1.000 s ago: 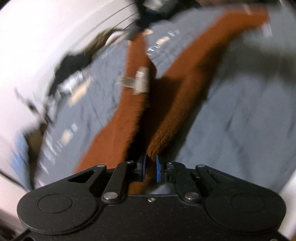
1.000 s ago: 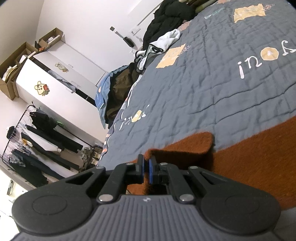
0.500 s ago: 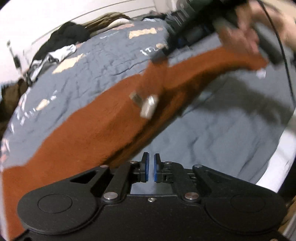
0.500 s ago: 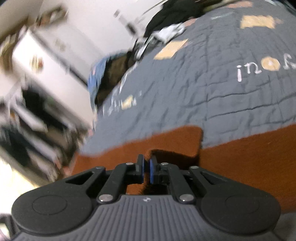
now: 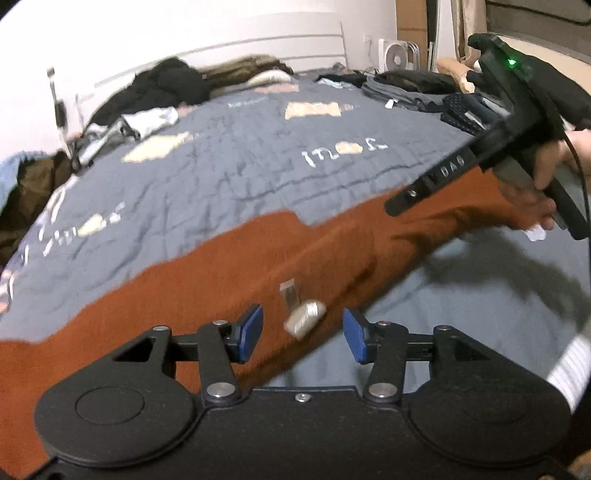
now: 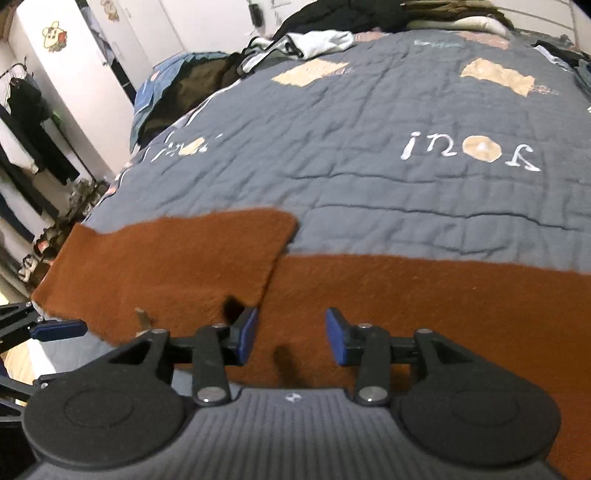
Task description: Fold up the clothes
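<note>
Rust-brown fleece garment (image 6: 424, 295) lies spread flat on the grey quilted bedspread (image 6: 369, 129), directly beneath and ahead of both tools. Left tool (image 5: 302, 334) and right tool (image 6: 291, 336) have just been opening; both jaws stand apart, nothing between them. A pale fabric tag (image 5: 304, 315) lies just ahead of the left tool. Beyond, piled dark clothes (image 5: 166, 86) line the bed's far edge.

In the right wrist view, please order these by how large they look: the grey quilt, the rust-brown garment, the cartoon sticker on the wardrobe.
1. Grey quilt, widest area.
2. Rust-brown garment; it lies nearer the camera, so its apparent size is partly nearness.
3. Cartoon sticker, far away and clearly smallest.
</note>
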Available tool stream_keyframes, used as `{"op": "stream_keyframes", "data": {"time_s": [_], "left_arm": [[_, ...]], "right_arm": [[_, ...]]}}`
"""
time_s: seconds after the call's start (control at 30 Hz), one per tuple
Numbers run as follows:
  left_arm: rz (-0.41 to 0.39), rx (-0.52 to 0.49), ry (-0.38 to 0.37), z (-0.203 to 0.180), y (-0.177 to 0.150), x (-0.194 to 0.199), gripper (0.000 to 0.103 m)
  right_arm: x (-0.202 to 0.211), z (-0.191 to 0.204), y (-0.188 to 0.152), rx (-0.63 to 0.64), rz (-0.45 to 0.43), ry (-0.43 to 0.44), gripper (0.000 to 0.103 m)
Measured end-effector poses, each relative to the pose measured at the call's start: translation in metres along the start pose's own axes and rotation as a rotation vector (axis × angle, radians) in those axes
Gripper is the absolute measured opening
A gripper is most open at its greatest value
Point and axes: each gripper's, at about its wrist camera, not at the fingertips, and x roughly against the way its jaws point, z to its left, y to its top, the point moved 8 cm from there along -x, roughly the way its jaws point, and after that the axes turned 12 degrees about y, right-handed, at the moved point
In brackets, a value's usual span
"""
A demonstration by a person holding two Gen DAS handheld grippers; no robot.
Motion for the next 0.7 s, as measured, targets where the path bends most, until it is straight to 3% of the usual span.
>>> {"op": "stream_keyframes", "data": {"time_s": [0.07, 0.17, 0.3, 0.37, 0.57, 0.7], "left_arm": [[-0.035, -0.049, 0.045, -0.010, 0.007, -0.006, 0.051], [-0.057, -0.132, 0.053, -0.031, 0.011, -0.021, 0.054], [-0.069, -0.234, 0.073, -0.052, 0.008, -0.041, 0.054], [-0.070, -0.257, 0.077, -0.057, 0.004, -0.047, 0.055], [-0.065, -0.244, 0.063, -0.055, 0.000, -0.060, 0.057], [-0.085, -0.240, 0.066, -0.052, 0.003, -0.061, 0.060]], "right_arm": [[0.004, -0.008, 0.004, 0.070, -0.014, -0.084, 0.042], [0.006, -0.026, 0.010, 0.149, -0.031, -0.227, 0.045], [-0.008, -0.041, 0.025, 0.150, -0.047, -0.202, 0.045], [-0.020, -0.040, 0.032, 0.233, -0.016, -0.212, 0.045], [-0.065, -0.031, 0.031, 0.507, 0.184, -0.156, 0.049], [-0.082, -0.019, 0.025, 0.607, 0.245, -0.085, 0.051]]}}
